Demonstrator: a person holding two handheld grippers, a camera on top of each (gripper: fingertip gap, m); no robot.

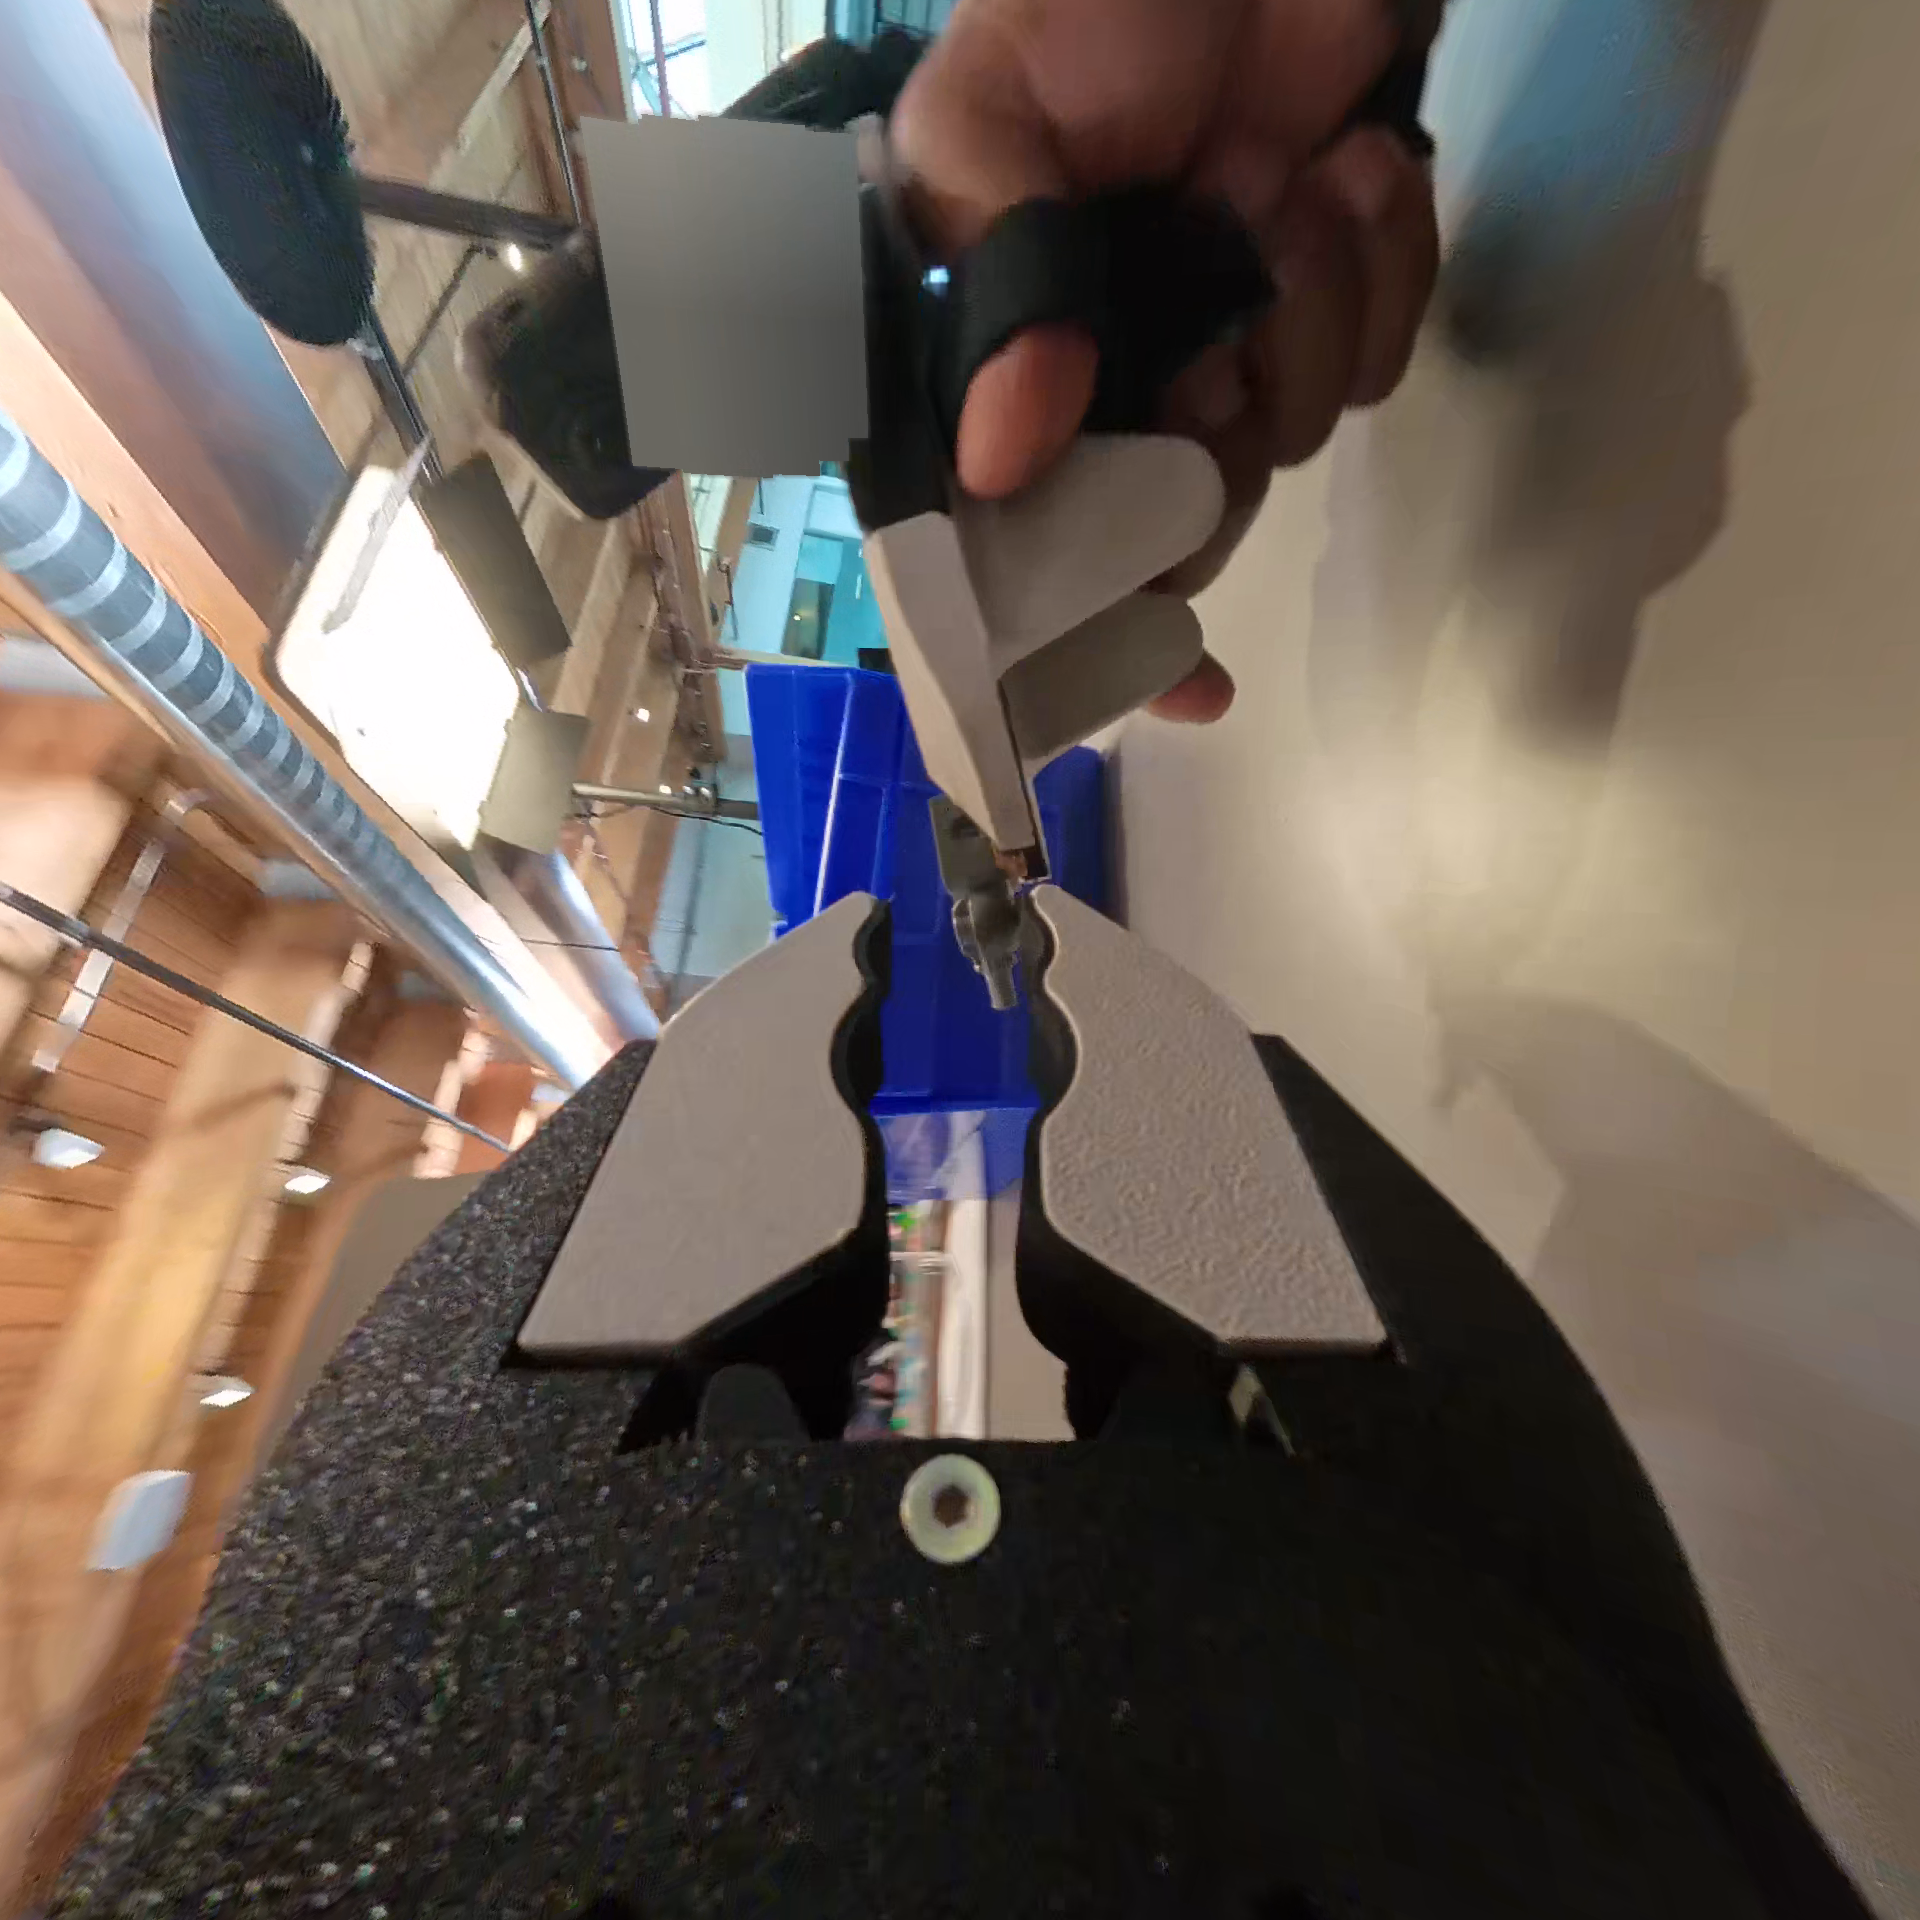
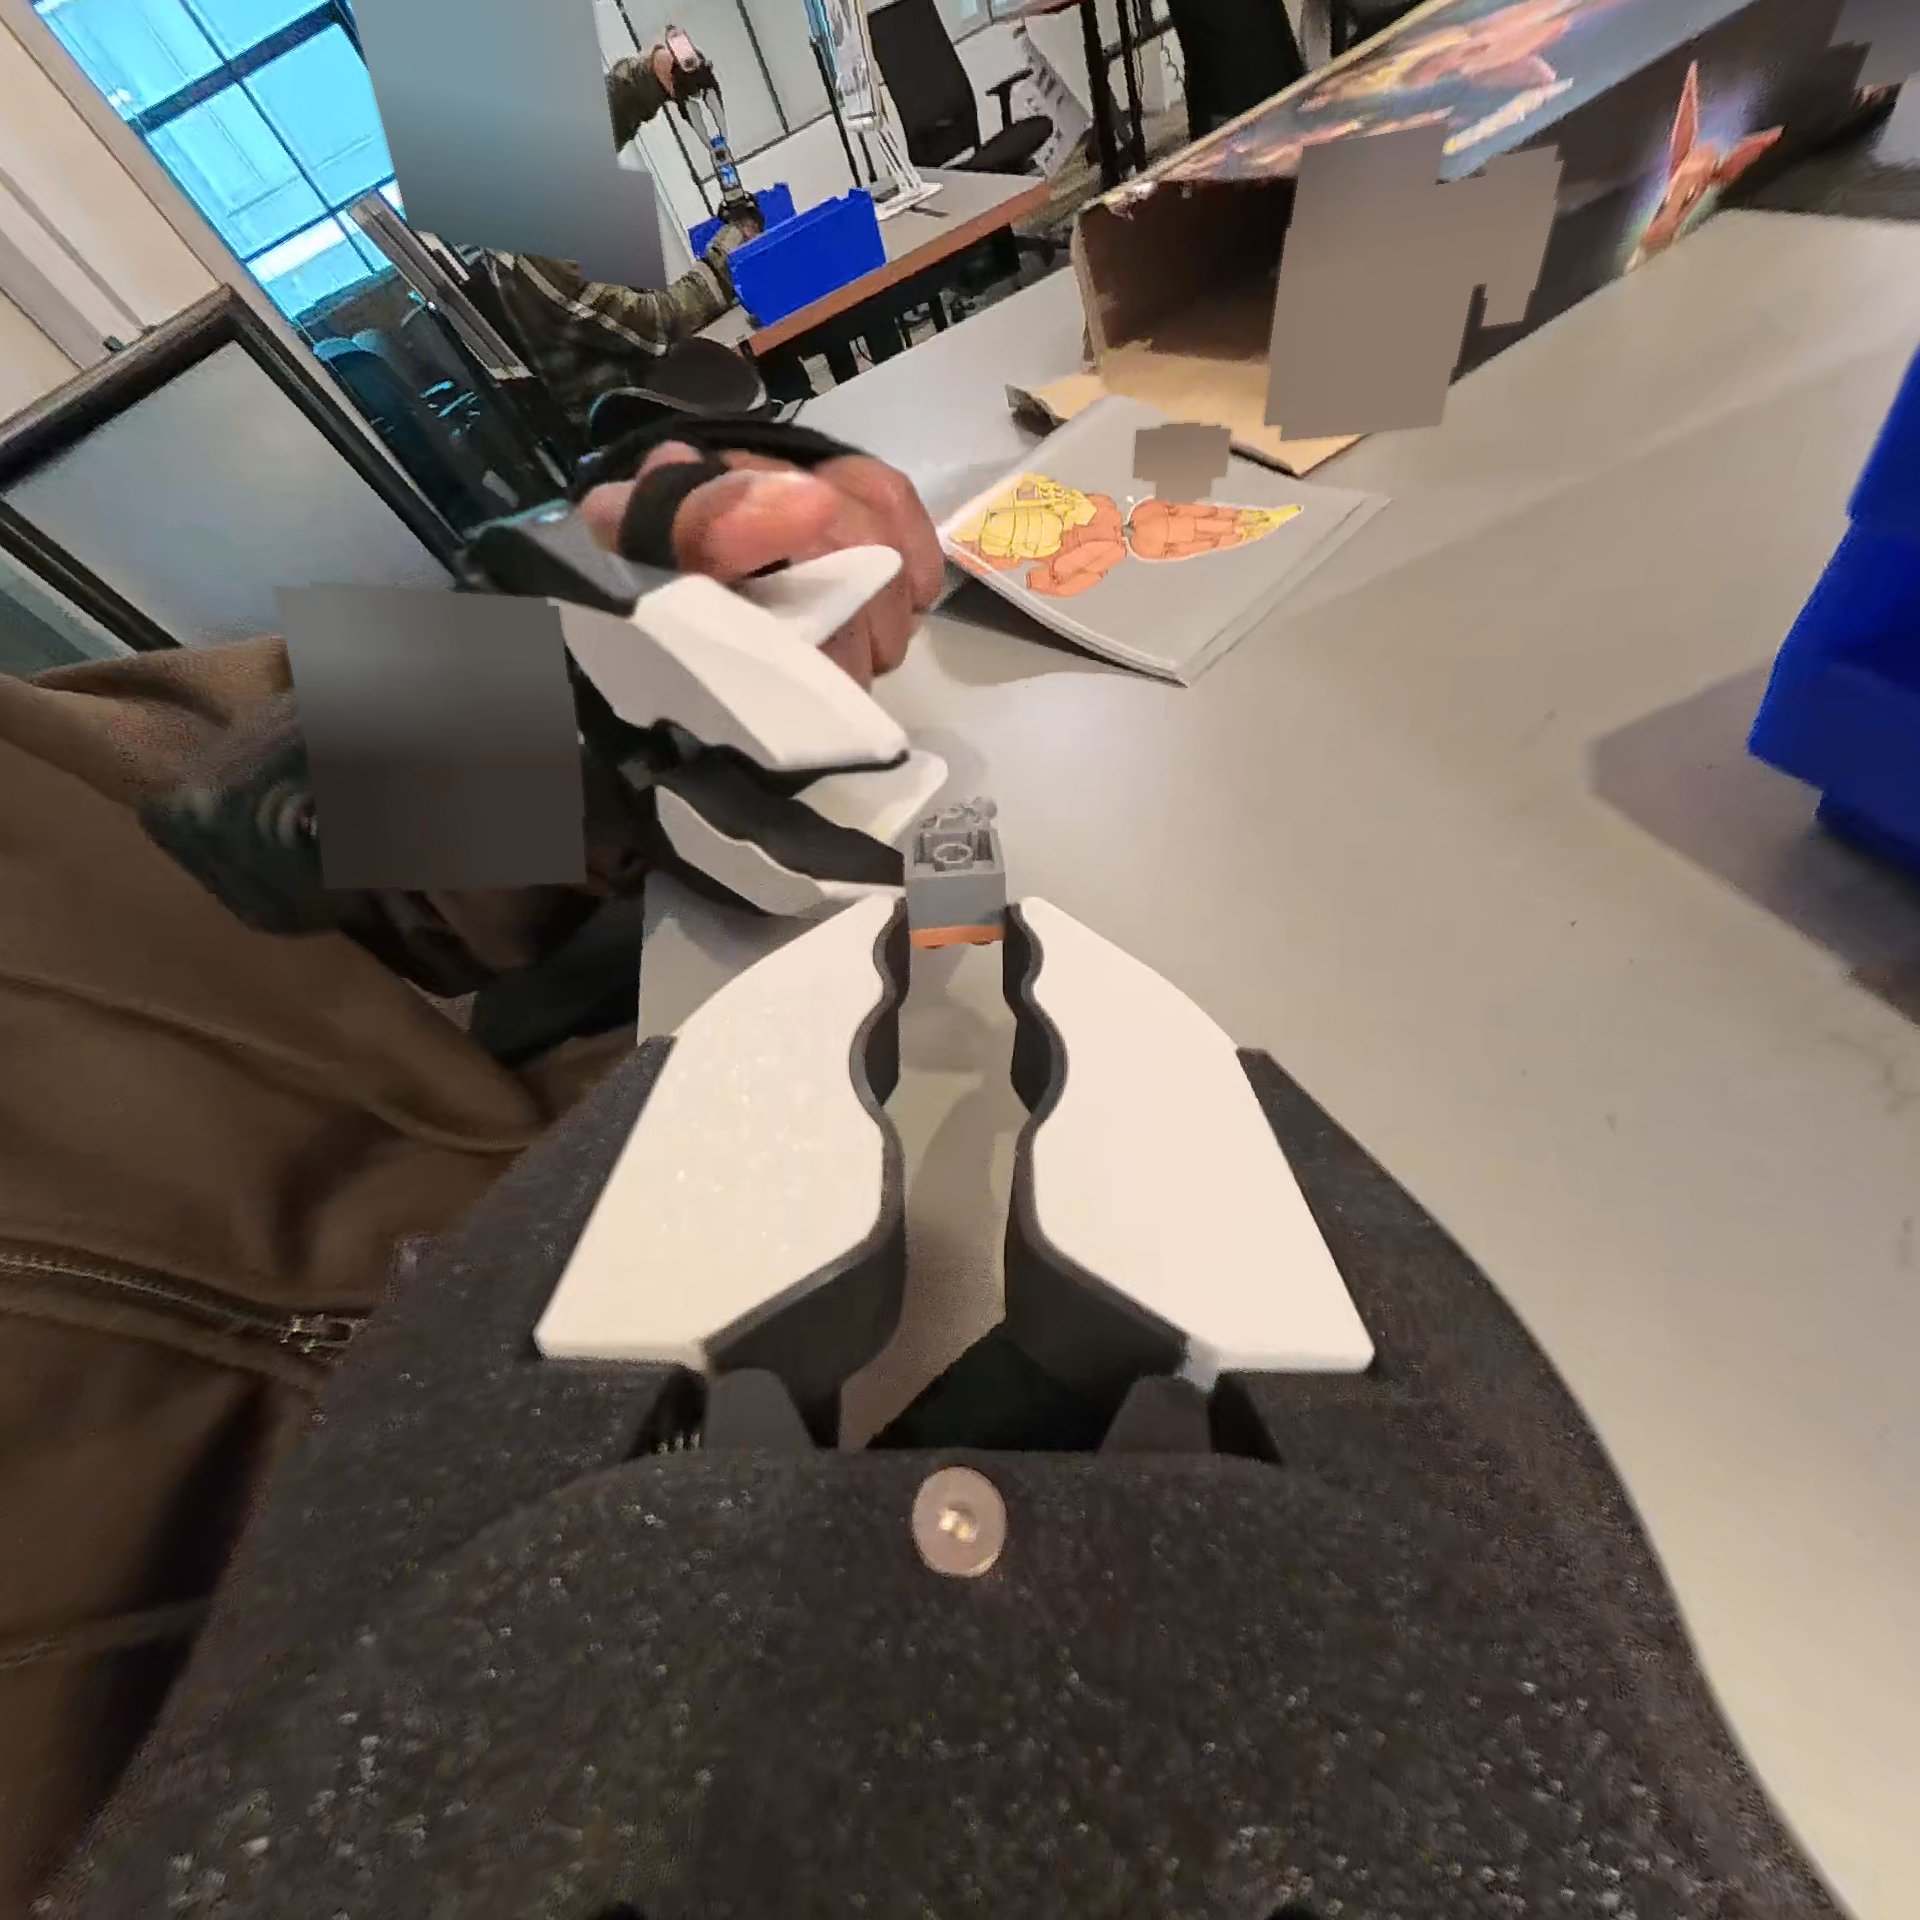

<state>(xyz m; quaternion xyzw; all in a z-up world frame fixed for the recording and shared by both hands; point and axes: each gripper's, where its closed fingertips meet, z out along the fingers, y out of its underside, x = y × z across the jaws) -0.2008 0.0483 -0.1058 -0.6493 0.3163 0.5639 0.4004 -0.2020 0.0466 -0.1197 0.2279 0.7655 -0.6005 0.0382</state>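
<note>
My right gripper (image 2: 956, 914) is shut on a small grey brick (image 2: 954, 878) with an orange piece under it, held above the grey table (image 2: 1351, 935). A small grey connector piece (image 1: 985, 930) sticks out from the brick's far end. My left gripper (image 1: 956, 902) is open, with its fingertips on either side of that connector, which lies against one finger with a gap at the other. In the right wrist view the left gripper (image 2: 914, 826) comes in from the left, held by a hand, tips beside the brick. In the left wrist view the right gripper (image 1: 1023, 852) comes down from above.
An open picture booklet (image 2: 1164, 551) lies on the table beyond the grippers, with an open cardboard box (image 2: 1174, 281) behind it. A blue bin (image 2: 1849, 644) stands at the right edge and also shows in the left wrist view (image 1: 831, 790). A brown jacket sleeve (image 2: 208, 1039) fills the left.
</note>
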